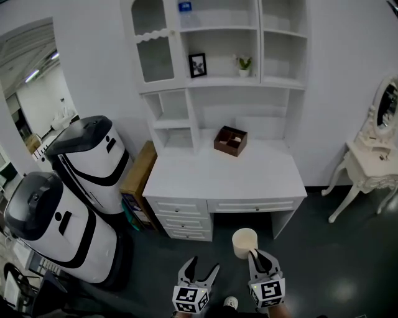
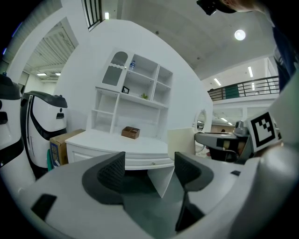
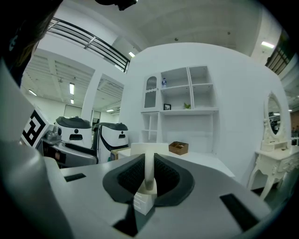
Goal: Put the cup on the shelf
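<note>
The cup (image 1: 244, 241), cream and upright, hangs over the dark floor (image 1: 323, 261) just in front of the desk (image 1: 186, 183), toward the desk's right end and not yet on the shelf (image 1: 224, 81) that rises from the desk's back edge. The right gripper (image 1: 260, 258) holds it: in the right gripper view the pads (image 3: 164, 173) are closed on the cup's thin handle, with the cup's body just past the fingertips, on the desk side. The left gripper (image 1: 204, 268) is beside it, further from the desk's right end, and its jaws stand wide apart with nothing between them; the left gripper view shows only floor and the desk front through the gap. On the desk, toward the back and a little right of centre, sits a brown box (image 1: 230, 140) with two compartments. On the shelf above the desk stand a small black picture frame (image 1: 198, 64) and, to its right, a potted plant (image 1: 244, 64); higher up is something blue (image 1: 185, 6), too small to name. Against the desk's left side leans a cardboard box (image 1: 138, 174), and further left of the desk stand two white-and-black machines (image 1: 87, 161). Well to the right of the desk is a white dressing table (image 1: 370, 164) with an oval mirror (image 1: 385, 105)
</note>
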### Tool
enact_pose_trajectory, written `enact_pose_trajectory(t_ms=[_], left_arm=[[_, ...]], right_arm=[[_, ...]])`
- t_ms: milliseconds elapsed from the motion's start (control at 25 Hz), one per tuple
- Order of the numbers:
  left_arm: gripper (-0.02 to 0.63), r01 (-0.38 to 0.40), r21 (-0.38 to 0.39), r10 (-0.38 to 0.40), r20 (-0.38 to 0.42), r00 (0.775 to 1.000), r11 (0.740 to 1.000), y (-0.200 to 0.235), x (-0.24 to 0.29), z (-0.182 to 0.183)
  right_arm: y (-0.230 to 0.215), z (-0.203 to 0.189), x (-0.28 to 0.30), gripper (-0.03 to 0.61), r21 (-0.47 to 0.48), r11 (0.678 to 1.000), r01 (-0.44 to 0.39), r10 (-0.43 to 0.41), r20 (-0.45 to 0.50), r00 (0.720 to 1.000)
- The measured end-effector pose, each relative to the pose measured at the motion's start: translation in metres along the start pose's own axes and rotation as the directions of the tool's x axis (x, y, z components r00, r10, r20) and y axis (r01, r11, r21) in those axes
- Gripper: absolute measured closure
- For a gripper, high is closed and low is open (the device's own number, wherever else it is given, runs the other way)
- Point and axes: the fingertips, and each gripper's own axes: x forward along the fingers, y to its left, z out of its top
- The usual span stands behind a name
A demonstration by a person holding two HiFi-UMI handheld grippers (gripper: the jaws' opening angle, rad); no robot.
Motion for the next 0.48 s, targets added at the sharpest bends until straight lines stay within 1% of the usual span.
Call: enact_pose_trajectory(t_ms=[280, 480], left_arm=[[0.301, -0.021, -0.017, 0.021, -0.006, 1.000, 1.000, -0.017, 0.050, 0.001], [0.301, 0.001, -0.012, -0.001, -0.022, 1.000, 1.000, -0.028, 0.075, 0.003]], right_arm=[[-0.047, -0.008, 0.022, 0.526, -0.015, 0.999, -0.028, 0.028, -0.016, 0.999], [-0.069, -0.011, 0.029, 0.526, -0.011, 1.000, -0.018, 0.017, -0.014, 1.000]])
